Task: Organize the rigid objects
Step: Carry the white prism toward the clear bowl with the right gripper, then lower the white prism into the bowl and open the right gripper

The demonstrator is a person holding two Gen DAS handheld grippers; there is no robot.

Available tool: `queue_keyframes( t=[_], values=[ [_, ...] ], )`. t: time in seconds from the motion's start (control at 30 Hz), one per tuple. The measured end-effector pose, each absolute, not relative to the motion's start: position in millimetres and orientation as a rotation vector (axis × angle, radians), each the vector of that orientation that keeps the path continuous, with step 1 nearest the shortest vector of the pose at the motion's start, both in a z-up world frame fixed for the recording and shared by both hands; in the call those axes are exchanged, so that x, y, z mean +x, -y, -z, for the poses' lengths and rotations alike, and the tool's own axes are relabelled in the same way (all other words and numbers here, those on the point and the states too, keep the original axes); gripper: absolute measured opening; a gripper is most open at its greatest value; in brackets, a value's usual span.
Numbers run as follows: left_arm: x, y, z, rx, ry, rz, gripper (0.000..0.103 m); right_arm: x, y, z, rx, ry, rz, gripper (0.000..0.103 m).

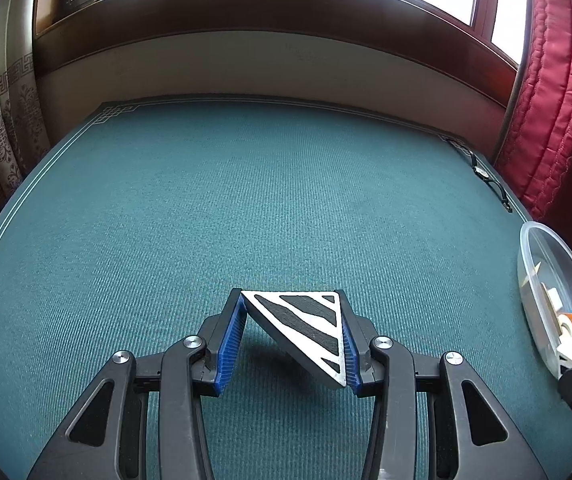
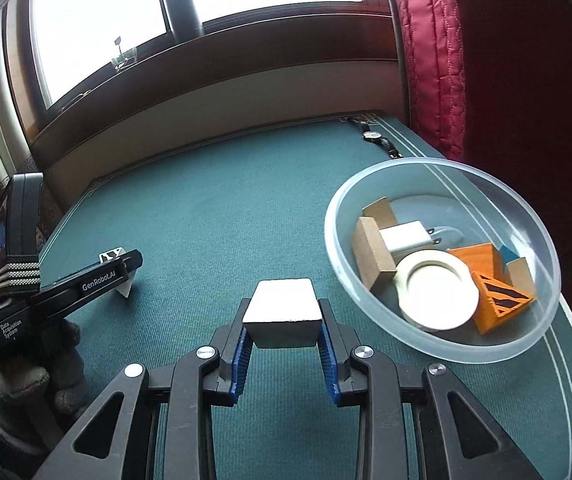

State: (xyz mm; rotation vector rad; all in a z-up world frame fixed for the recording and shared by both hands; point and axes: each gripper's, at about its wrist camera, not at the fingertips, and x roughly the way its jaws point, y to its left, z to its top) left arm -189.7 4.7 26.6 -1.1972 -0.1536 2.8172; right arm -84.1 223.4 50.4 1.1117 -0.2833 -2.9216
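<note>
Both your grippers loaded, clear bowl to the right.

Your left gripper pinches a white triangular wedge with black stripes between its blue pads, held above the green ribbed table mat. Your right gripper clamps a plain white block, also off the mat. Just right of that block sits the clear plastic bowl, holding a roll of cream tape, an orange striped wedge, two cardboard-brown blocks and a white plug adapter. A wristwatch lies near the mat's far corner. Your gloved hand shows at left.
</note>
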Motion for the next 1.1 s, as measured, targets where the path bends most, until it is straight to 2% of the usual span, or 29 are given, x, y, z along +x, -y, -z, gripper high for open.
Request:
queue_keyframes(
  t=[0.67,1.1],
  values=[
    [-182,-29,-30,-1.161,0.051,-2.762,0.044,-99,-318,-65,1.106,0.458,3.144,0.032],
    [-181,-32,-27,-1.164,0.04,-2.751,0.044,-134,-333,-52,1.158,0.434,3.207,0.035]
  ],
)
